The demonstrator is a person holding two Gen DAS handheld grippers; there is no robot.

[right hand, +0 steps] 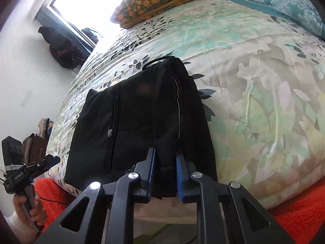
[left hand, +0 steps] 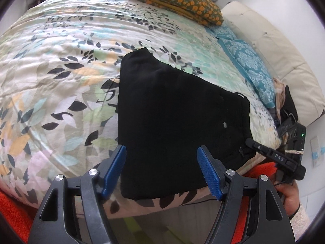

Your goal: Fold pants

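Just ahead of the left hand-held gripper (left hand: 162,168), black pants (left hand: 174,111) are seen folded into a compact bundle on a leaf-patterned bed (left hand: 61,71), near its front edge. Its blue fingers (left hand: 115,168) are spread wide, nothing held between them. The right hand-held gripper (right hand: 165,175) is clamped on the bundle's near edge. Beyond the pants, an orange floral pillow (left hand: 172,0) is seen.
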